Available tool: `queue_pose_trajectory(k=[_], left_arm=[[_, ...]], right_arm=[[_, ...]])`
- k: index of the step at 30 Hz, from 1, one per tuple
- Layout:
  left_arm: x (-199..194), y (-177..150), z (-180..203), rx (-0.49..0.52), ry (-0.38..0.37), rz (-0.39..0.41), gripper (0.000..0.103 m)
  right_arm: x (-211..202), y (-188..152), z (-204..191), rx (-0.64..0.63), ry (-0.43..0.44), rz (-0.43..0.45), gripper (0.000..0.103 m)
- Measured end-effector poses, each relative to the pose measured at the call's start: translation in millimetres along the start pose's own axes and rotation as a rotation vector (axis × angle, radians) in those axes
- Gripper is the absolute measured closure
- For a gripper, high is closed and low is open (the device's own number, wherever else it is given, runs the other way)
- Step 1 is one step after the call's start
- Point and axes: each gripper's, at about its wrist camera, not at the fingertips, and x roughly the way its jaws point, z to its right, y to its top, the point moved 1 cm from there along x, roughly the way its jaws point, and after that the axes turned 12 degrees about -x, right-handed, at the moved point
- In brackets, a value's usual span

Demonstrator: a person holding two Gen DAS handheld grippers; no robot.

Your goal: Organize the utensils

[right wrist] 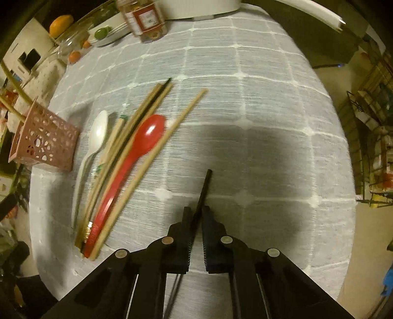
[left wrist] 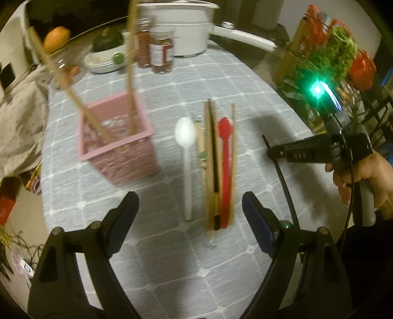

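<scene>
A pink perforated holder (left wrist: 118, 144) (right wrist: 44, 142) stands on the table with two wooden chopsticks (left wrist: 129, 68) in it. To its right lie a white spoon (left wrist: 186, 157) (right wrist: 94, 144), several wooden chopsticks (left wrist: 208, 162) (right wrist: 147, 157), a black chopstick and a red spoon (left wrist: 225, 169) (right wrist: 137, 152). My left gripper (left wrist: 190, 203) is open and empty just above the near ends of these utensils. My right gripper (right wrist: 196, 216) (left wrist: 277, 153) is shut on a black chopstick (right wrist: 203, 191) (left wrist: 285, 186), held above the table right of the pile.
The table has a grey checked cloth (left wrist: 221, 81). At its far end stand a white pot (left wrist: 181, 27), spice jars (left wrist: 162, 51) (right wrist: 145, 17), a plate with green produce (left wrist: 108, 54) and a glass jar (left wrist: 61, 66). A rack of packets (left wrist: 326, 56) stands right.
</scene>
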Motion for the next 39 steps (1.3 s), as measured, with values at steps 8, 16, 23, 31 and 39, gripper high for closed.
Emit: queue_pose_trajectory(k=[8, 16, 23, 31, 39], left_arm=[[52, 25, 51, 0.028, -0.082, -0.147, 0.075], [112, 80, 93, -0.008, -0.083, -0.161, 0.083], [151, 108, 96, -0.028, 0.003, -0.178, 0.083], [162, 109, 105, 0.023, 0.042, -0.207, 0.094], [142, 98, 102, 0.017, 0.029, -0.167, 0.097]], right_arm=[[-26, -10, 36, 0.057, 0.019, 0.064, 0.096], [-34, -18, 81, 0.102, 0.054, 0.088, 0.096], [-46, -24, 101, 0.13, 0.083, 0.119, 0.096], [-51, -20, 99, 0.121, 0.095, 0.141, 0.097], [-44, -18, 95, 0.109, 0.086, 0.118, 0.096]])
